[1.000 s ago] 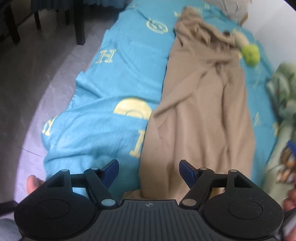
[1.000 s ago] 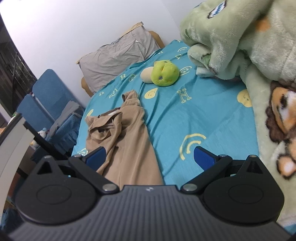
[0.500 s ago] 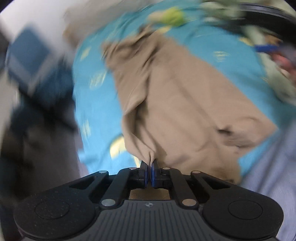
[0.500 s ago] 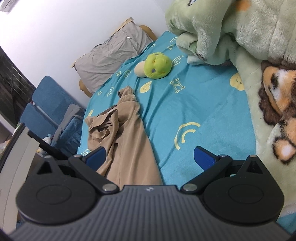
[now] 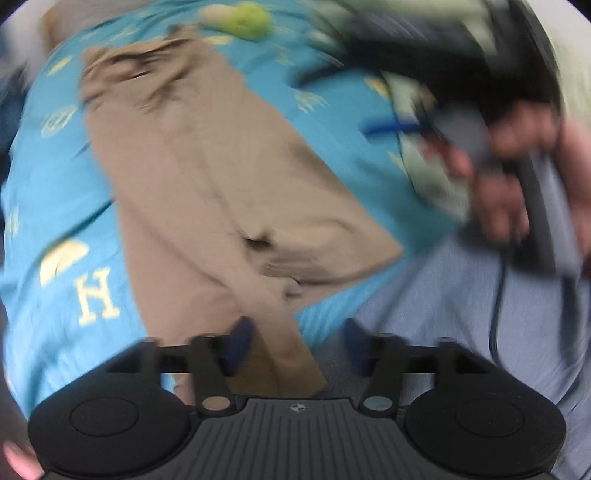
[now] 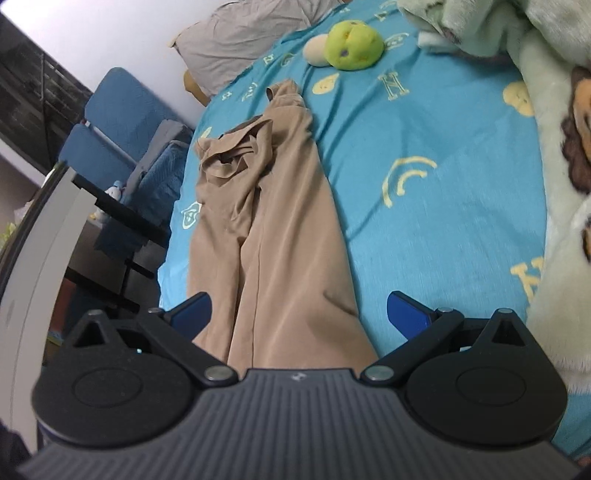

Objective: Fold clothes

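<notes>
The tan trousers [image 6: 269, 229] are lying stretched out on the blue bedsheet [image 6: 436, 206], running from the 6 o'clock edge of the right wrist view up toward 11 o'clock, where the waist part is lying crumpled. In the left wrist view, which is blurred, the same trousers [image 5: 207, 177] are running from 6 o'clock up toward 11 o'clock, with one folded corner pointing toward 3 o'clock.

The left gripper [image 5: 295, 341] is standing with its jaws wide apart, and a strip of tan cloth is passing between the blue pads [image 5: 238, 343] without being pinched. The right gripper [image 6: 297, 314] is also spread wide; the lower end of the trousers is lying between its fingers, and no pad is touching the cloth, as far as I can see.

A green plush toy [image 6: 354, 44] is sitting on the sheet at 12 o'clock, beside a grey pillow [image 6: 251, 33] at 11 o'clock. A pale green blanket [image 6: 554, 147] is lying along the 3 o'clock side. A blue chair [image 6: 110, 122] is standing at 10 o'clock beside the bed.
</notes>
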A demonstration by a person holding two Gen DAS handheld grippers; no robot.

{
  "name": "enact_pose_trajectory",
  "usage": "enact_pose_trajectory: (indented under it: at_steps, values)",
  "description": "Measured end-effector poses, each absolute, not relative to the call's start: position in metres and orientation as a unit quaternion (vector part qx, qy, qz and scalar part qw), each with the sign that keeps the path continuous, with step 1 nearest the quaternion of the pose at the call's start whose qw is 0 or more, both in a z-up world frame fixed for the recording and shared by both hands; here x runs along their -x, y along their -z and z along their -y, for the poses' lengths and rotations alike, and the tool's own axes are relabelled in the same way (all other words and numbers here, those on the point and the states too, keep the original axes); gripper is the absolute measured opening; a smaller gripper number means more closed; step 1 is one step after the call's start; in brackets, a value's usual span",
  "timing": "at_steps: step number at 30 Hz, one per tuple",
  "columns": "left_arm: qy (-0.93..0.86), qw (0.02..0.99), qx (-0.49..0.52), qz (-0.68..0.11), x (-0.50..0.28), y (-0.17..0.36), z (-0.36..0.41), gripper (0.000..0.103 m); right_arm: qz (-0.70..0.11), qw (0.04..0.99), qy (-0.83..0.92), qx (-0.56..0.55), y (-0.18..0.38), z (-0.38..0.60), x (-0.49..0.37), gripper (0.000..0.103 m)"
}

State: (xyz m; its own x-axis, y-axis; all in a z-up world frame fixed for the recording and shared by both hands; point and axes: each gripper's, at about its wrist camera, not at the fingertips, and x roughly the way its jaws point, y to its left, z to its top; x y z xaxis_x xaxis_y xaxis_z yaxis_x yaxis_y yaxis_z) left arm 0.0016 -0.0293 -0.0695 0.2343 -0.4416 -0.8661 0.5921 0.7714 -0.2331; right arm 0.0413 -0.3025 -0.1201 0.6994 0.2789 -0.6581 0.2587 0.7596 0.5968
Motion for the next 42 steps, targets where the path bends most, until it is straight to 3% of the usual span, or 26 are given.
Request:
enact_pose_trajectory:
  at_steps: [3,6,9,17,22,23,25,27,28,29,30,31,33,42]
  values:
    - [0.297,0.798,0.067,-0.521,-0.023,0.069,-0.013,0.082,-0.402,0.836,-0.001,-0.374,0.128,0.306,-0.041,0.103]
    - [0.228,0.804,0.161,-0.525,-0.045,0.077,-0.046,0.082,-0.427,0.820,0.001,-0.380,0.139,0.303,-0.045,0.103]
    - [0.170,0.807,0.188,-0.533,-0.062,0.086,-0.056,0.082,-0.455,0.809,0.001,-0.372,0.147,0.294,-0.052,0.103]
    - [0.192,0.765,0.139,-0.598,-0.065,0.110,-0.029,0.082,-0.516,0.782,-0.002,-0.349,0.164,0.278,-0.065,0.103]
    - [0.221,0.733,0.137,-0.629,-0.057,0.118,-0.028,0.068,-0.550,0.779,-0.025,-0.298,0.159,0.256,-0.059,0.103]
    - [0.221,0.731,0.128,-0.633,-0.053,0.118,-0.028,0.059,-0.558,0.780,-0.030,-0.284,0.157,0.251,-0.056,0.103]
    - [0.218,0.734,0.110,-0.634,-0.046,0.114,-0.026,0.039,-0.570,0.781,-0.037,-0.254,0.153,0.239,-0.050,0.098]
    - [0.212,0.741,0.093,-0.630,-0.040,0.110,-0.026,0.012,-0.579,0.785,-0.038,-0.217,0.148,0.227,-0.044,0.076]
    - [0.208,0.747,0.089,-0.625,-0.043,0.114,-0.027,0.011,-0.583,0.788,-0.036,-0.196,0.146,0.221,-0.041,0.071]
    - [0.206,0.753,0.089,-0.619,-0.046,0.118,-0.031,0.008,-0.585,0.791,-0.035,-0.176,0.144,0.216,-0.040,0.052]
    - [0.207,0.760,0.092,-0.609,-0.045,0.116,-0.035,0.008,-0.582,0.797,-0.034,-0.156,0.141,0.213,-0.038,0.025]
    - [0.209,0.771,0.098,-0.593,-0.041,0.109,-0.039,0.008,-0.579,0.803,-0.033,-0.138,0.138,0.211,-0.035,0.018]
    - [0.213,0.801,0.121,-0.546,-0.030,0.090,-0.050,0.007,-0.555,0.820,-0.034,-0.135,0.128,0.214,-0.025,0.012]
    - [0.210,0.863,0.211,-0.407,0.022,0.018,-0.084,0.006,-0.403,0.898,-0.059,-0.165,0.041,0.226,0.020,0.010]
